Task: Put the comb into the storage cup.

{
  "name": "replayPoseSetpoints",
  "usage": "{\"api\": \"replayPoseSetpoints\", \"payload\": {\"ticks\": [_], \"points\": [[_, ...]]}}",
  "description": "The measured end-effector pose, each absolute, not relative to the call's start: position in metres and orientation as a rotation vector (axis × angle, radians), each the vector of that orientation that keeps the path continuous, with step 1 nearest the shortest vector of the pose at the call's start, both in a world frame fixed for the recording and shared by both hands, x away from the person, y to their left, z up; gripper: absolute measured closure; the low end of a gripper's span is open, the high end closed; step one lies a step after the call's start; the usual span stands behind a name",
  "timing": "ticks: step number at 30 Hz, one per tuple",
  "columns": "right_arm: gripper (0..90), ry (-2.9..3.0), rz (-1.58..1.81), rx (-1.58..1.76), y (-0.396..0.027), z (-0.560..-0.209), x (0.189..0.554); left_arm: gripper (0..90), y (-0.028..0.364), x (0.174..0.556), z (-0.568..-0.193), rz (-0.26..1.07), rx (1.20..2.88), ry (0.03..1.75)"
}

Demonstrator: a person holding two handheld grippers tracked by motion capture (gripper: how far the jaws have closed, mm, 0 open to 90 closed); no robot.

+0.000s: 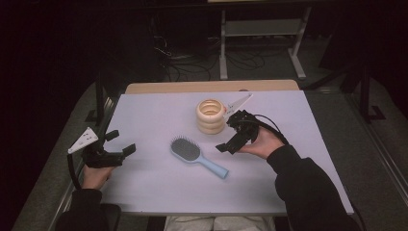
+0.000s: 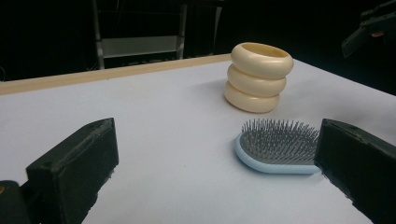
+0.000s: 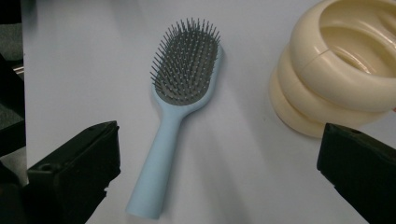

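A light blue hairbrush (image 1: 197,158) lies bristles up in the middle of the white table (image 1: 154,110), its handle pointing to the near right. Behind it stands a cream holder (image 1: 210,116) shaped like three stacked rings, open at the top. My right gripper (image 1: 228,134) hangs open above the table just right of the brush and the holder, with nothing in it. My left gripper (image 1: 120,142) is open near the left edge, empty. The left gripper view looks across to the brush (image 2: 275,147) and holder (image 2: 258,77). The right gripper view looks down on the brush (image 3: 180,107) and holder (image 3: 336,70).
A wooden strip (image 1: 211,86) runs along the table's far edge. Behind it on the dark floor are cables (image 1: 183,62) and a metal stand (image 1: 262,29). Bare white surface lies between my left gripper (image 2: 217,177) and the brush.
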State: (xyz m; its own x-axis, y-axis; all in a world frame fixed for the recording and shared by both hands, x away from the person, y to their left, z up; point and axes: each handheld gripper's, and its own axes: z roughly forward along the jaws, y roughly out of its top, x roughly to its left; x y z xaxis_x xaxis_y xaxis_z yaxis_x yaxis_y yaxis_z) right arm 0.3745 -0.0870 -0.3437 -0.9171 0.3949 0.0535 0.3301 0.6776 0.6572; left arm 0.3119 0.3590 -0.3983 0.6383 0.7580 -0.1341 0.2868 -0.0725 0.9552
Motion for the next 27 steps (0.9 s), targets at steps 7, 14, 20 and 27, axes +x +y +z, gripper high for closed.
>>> {"api": "replayPoseSetpoints", "payload": {"ticks": [7, 14, 20, 27], "points": [[0.0, 2.825, 1.034, 0.594, -0.076, -0.35, 0.373, 0.0, 0.359, 0.312, -0.399, 0.483, 1.651, 0.873], [0.0, 2.847, 1.024, 0.578, -0.067, -0.356, 0.373, 0.0, 0.359, 0.312, -0.399, 0.481, 1.65, 0.872], [0.0, 2.876, 1.014, 0.56, -0.056, -0.364, 0.372, 0.0, 0.359, 0.312, -0.398, 0.481, 1.648, 0.87], [0.0, 2.897, 0.949, 0.57, -0.044, -0.375, 0.37, 0.0, 0.359, 0.312, -0.398, 0.48, 1.651, 0.869]]}}
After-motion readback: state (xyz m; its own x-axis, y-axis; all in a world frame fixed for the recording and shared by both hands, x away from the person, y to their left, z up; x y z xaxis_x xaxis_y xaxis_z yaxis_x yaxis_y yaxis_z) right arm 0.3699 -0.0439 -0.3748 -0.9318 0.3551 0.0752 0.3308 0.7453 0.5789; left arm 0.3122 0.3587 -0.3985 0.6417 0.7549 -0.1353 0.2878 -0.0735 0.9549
